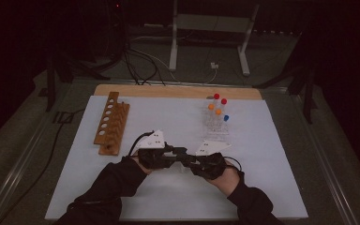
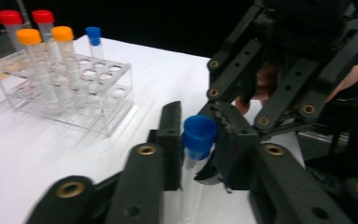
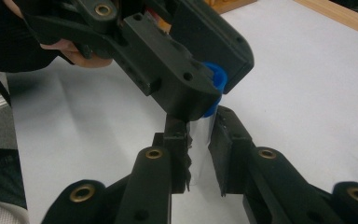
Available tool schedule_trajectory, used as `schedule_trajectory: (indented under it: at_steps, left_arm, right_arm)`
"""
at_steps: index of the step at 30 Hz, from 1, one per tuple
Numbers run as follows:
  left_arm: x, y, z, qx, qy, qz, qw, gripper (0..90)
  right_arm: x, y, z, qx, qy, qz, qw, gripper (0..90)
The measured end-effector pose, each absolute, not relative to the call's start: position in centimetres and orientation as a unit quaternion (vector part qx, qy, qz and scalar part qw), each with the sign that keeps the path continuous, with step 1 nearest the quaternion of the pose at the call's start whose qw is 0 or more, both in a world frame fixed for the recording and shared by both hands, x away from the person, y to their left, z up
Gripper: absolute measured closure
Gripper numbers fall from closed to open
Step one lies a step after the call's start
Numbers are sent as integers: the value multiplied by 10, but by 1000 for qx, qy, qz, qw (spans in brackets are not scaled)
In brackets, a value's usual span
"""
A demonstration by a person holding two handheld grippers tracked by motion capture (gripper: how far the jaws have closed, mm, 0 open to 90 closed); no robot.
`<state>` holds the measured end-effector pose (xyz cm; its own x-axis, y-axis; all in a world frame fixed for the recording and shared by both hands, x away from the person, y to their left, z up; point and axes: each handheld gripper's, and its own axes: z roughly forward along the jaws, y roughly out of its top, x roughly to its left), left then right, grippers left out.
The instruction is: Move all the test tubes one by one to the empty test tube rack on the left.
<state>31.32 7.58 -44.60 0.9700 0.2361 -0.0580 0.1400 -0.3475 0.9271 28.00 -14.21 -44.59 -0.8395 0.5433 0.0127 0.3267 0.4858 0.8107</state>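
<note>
I note the tube point(image 2: 193, 186) between my grippers is clear, glossy plastic with a smooth blue plastic cap point(image 2: 199, 135). Left gripper point(image 2: 198, 144) and right gripper point(image 3: 200, 140) are matt black plastic with brass-coloured rivets; the pads look ridged. The rack point(image 2: 98, 100) at far right is transparent glossy acrylic. The far-left rack point(image 1: 111, 124) is wood, the table sheet point(image 1: 178, 197) matt white.

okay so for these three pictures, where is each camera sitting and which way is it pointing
High view: above the person's side, facing forward and down on the table; forearms, both tongs.
Left gripper view: on the left tongs, facing the blue-capped tube.
Right gripper view: on the right tongs, facing the tube's clear body.
Shared: both gripper views show the tube and the opposite tongs.
</note>
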Motion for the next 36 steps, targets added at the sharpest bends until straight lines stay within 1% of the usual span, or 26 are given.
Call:
schedule_trajectory:
  at_steps: [9, 11, 12, 14, 15, 16, 19, 22, 23, 24, 25, 27, 28, 29, 31, 34, 36]
  left_arm:
    - [313, 76, -443, 823, 104, 54, 555, 772]
    - [314, 77, -442, 822, 106, 55, 556, 773]
    - [314, 78, -441, 822, 107, 56, 557, 773]
    - [315, 81, -439, 822, 109, 57, 556, 774]
    - [315, 82, -438, 822, 110, 59, 555, 774]
    - [316, 83, -437, 823, 110, 60, 554, 774]
    - [319, 91, -433, 822, 116, 68, 554, 775]
    - [321, 95, -431, 820, 121, 75, 554, 774]
    - [323, 98, -429, 819, 124, 77, 556, 775]
    - [325, 101, -428, 818, 127, 78, 556, 775]
    - [327, 103, -427, 818, 129, 82, 555, 774]
    - [330, 108, -424, 817, 136, 91, 553, 774]
    - [333, 111, -422, 817, 137, 93, 553, 775]
    - [335, 114, -420, 816, 139, 97, 552, 775]
    - [339, 120, -416, 815, 145, 104, 552, 775]
    - [346, 127, -409, 813, 154, 114, 550, 775]
    - [350, 131, -405, 813, 159, 124, 546, 775]
  right_arm:
    - [280, -142, -445, 255, 852, 441, 122, 759]
    - [281, -143, -445, 255, 850, 446, 121, 691]
    - [281, -143, -445, 255, 850, 446, 121, 691]
    - [280, -143, -444, 260, 848, 445, 126, 586]
    - [280, -143, -444, 262, 847, 445, 126, 561]
    - [280, -145, -444, 266, 844, 449, 124, 480]
    - [281, -147, -445, 265, 840, 457, 122, 378]
    - [281, -148, -446, 265, 840, 458, 122, 237]
    - [281, -148, -446, 266, 839, 458, 122, 204]
    - [281, -148, -446, 266, 839, 458, 122, 204]
    - [281, -148, -447, 269, 838, 457, 126, 148]
    - [282, -148, -447, 271, 837, 459, 123, 144]
    - [282, -150, -447, 272, 833, 468, 118, 125]
    - [283, -151, -446, 272, 832, 470, 113, 86]
    - [284, -153, -446, 272, 832, 473, 101, 41]
    - [283, -155, -445, 275, 828, 479, 99, 6]
    - [283, -156, -445, 271, 826, 484, 97, 0]
